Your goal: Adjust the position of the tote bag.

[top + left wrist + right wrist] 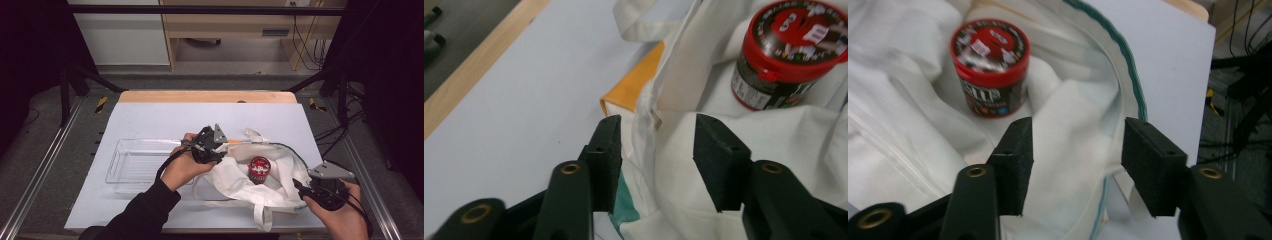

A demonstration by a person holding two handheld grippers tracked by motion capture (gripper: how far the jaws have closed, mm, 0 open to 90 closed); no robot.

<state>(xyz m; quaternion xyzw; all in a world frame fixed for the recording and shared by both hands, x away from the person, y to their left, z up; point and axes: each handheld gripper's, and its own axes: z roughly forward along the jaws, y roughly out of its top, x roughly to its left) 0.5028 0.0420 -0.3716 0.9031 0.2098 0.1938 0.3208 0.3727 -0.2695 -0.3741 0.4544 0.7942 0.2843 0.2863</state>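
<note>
So there's a white tote bag (250,177) lying crumpled on the right half of the surface (150,117), mouth gaping open, and a red-lidded candy jar (259,169) standing upright inside it, about in the middle of the bag. To the left of the bag sits a clear plastic tray (114,162), just beside it.

Left tongs (216,149) are at the bag's left edge, hand wrapped around them. In the left gripper view the jaws are spread, with the bag's hem and some cloth lying between them, but the pads aren't pressing on it. A bit of orange (636,82) pokes out from under the cloth there, can't tell what it is.

Right tongs (299,189) are at the near right corner of the bag. Jaws spread too, over the cloth and the green-trimmed rim (1128,70), nothing pinched. The jar is just beyond the tips in that view, not touching them.
</note>
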